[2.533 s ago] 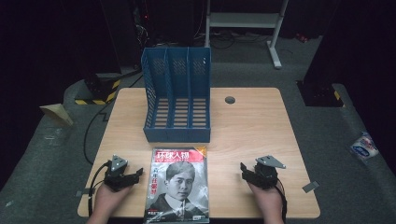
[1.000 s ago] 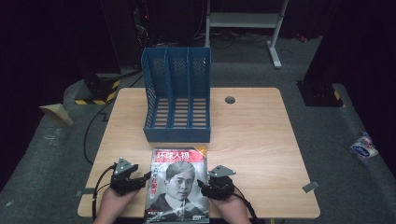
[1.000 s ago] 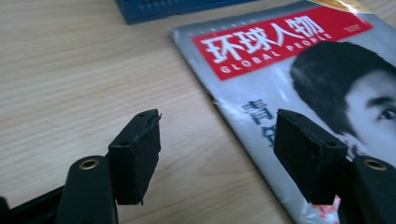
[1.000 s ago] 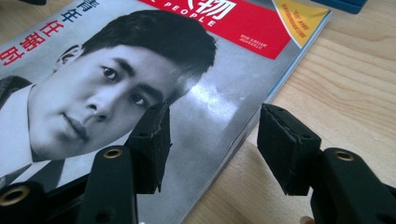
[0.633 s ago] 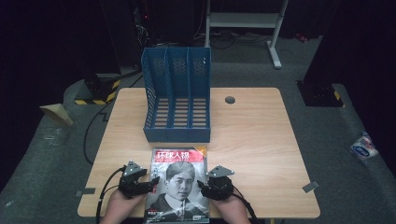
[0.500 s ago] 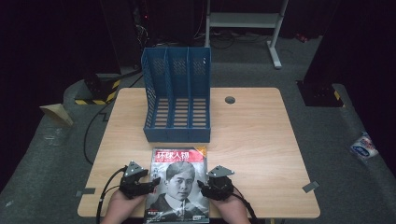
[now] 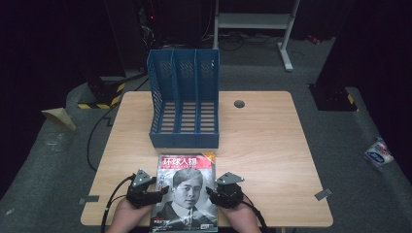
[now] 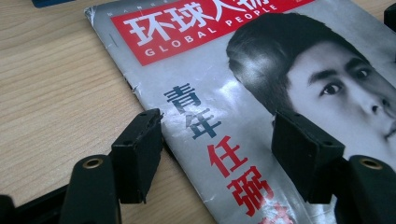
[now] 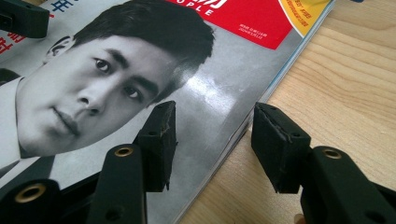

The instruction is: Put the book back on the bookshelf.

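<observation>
High view: the left gripper and right gripper flank a magazine lying flat at the table's near edge, before a blue 3-slot file rack.
Left gripper view: jaws apart, straddling the magazine's left edge.
Right gripper view: jaws, just closing, apart astride its right edge, pads not pressing.

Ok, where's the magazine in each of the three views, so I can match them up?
High view: the magazine lies flat at the table's near edge, in front of the blue file rack.
Left gripper view: its spine edge runs between that gripper's open jaws; the cover spreads to upper right.
Right gripper view: its open page edge lies between that gripper's jaws; the cover spreads to upper left.
Shared landmark: the red title banner.
</observation>
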